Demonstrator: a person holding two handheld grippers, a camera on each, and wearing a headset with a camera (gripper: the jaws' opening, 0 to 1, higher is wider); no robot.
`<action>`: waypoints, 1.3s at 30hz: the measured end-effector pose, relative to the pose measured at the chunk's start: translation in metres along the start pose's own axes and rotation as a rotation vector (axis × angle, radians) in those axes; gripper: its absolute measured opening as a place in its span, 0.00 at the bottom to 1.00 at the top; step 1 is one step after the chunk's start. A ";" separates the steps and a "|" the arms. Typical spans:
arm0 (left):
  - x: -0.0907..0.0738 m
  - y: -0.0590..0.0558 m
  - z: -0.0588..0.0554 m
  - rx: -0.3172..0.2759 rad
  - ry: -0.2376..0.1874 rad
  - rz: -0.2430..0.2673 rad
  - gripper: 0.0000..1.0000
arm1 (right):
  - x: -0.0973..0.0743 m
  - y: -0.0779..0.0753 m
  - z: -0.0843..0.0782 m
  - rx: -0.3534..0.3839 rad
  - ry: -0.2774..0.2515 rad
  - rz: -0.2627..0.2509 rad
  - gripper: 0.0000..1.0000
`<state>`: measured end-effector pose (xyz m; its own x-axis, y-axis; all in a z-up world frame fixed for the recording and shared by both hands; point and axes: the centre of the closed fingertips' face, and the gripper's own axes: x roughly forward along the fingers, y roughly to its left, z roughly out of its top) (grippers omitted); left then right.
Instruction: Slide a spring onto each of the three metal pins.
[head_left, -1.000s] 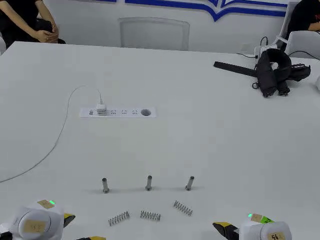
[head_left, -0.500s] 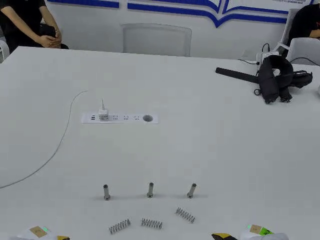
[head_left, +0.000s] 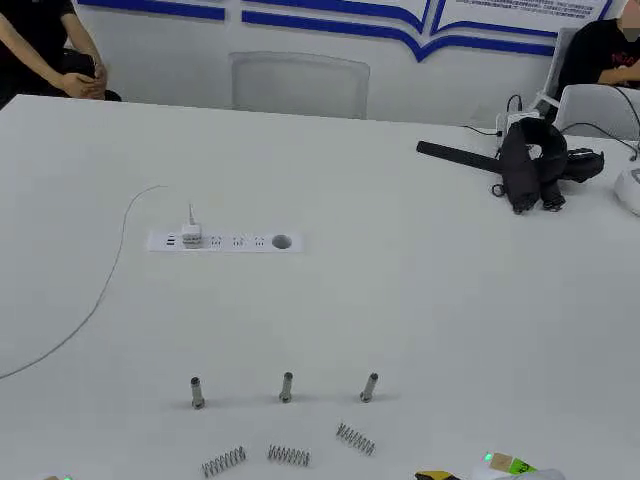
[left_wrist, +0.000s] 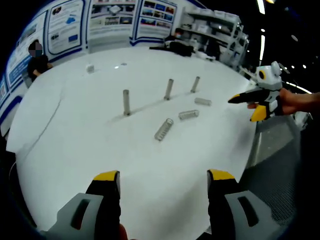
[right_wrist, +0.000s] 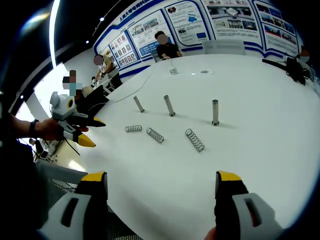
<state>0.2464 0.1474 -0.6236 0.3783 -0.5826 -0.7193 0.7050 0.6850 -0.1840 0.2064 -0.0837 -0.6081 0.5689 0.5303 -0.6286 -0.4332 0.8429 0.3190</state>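
Head view, right gripper (head_left: 452, 475) cut by bottom edge, fingers (head_left: 436, 475) barely showing.

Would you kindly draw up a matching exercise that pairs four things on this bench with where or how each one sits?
Column one:
1. three metal pins
2. three springs
3. power strip
4. black device with straps

Column two:
A. lying flat, nearest the person
B. at the far right of the table
C. standing upright in a row
D. beyond the pins, leftward, with a white plug in it

Pairs: 1-C, 2-A, 3-D, 4-B
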 end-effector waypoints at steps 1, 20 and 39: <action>0.001 0.000 0.001 0.004 0.001 -0.002 0.72 | -0.001 -0.001 0.000 0.001 0.000 -0.002 0.90; 0.016 -0.005 0.016 0.092 0.033 -0.060 0.71 | -0.013 -0.002 0.001 0.005 -0.007 -0.029 0.90; 0.036 -0.007 0.021 0.130 0.060 -0.099 0.69 | -0.013 -0.001 0.001 0.001 -0.006 -0.026 0.90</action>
<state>0.2678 0.1124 -0.6348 0.2695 -0.6144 -0.7415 0.8103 0.5607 -0.1701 0.2007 -0.0911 -0.5995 0.5840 0.5086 -0.6327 -0.4175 0.8566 0.3032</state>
